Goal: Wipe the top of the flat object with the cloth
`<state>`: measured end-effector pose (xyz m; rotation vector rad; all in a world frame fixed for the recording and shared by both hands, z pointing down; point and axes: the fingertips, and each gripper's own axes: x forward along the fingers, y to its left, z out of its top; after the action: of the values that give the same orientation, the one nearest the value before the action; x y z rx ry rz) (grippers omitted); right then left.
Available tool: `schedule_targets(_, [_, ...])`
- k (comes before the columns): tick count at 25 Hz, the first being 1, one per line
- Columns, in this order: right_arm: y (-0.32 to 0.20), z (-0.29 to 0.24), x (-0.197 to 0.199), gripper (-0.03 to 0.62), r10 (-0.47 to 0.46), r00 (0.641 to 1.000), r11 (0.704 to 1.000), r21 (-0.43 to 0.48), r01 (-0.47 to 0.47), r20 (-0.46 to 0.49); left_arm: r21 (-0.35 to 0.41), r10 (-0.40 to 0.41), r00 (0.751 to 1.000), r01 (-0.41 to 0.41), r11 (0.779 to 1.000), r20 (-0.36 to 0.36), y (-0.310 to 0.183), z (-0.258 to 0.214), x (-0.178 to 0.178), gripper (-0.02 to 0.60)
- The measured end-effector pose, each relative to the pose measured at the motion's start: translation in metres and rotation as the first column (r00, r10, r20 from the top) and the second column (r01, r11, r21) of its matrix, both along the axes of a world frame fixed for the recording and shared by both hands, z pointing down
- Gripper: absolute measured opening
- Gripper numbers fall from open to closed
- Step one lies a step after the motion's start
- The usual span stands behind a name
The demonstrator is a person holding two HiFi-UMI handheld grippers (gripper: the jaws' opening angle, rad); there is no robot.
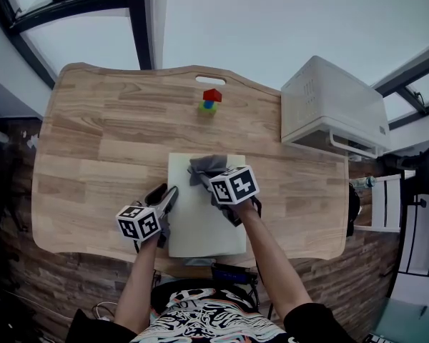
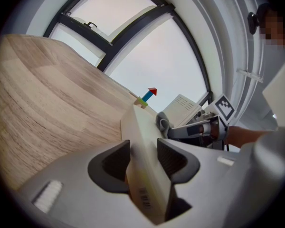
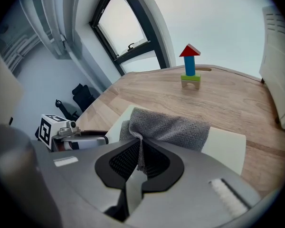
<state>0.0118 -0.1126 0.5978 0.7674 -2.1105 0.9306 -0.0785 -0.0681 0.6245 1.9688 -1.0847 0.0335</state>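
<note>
A flat cream box point(image 1: 200, 213) lies on the wooden table point(image 1: 86, 156) in front of me. My left gripper point(image 1: 168, 197) is shut on the box's left edge; in the left gripper view the box edge point(image 2: 141, 146) runs between the two jaws. My right gripper point(image 1: 216, 184) is shut on a grey cloth point(image 1: 206, 167) that rests on the far part of the box top. In the right gripper view the cloth point(image 3: 171, 127) is pinched between the jaws and spreads over the box point(image 3: 225, 144).
A small tower of coloured blocks point(image 1: 210, 100) stands near the table's far edge. A white appliance point(image 1: 336, 106) sits at the far right. The table's front edge is close to my body.
</note>
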Motion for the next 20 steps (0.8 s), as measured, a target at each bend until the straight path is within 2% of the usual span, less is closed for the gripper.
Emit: schedule_targets(20, [0.095, 0.006, -0.018, 0.009, -0.121, 0.991, 0.988, -0.087, 0.125, 0.049, -0.004, -0.003, 1.000, 0.003, 1.000, 0.001, 0.000, 0.001, -0.001, 0.207])
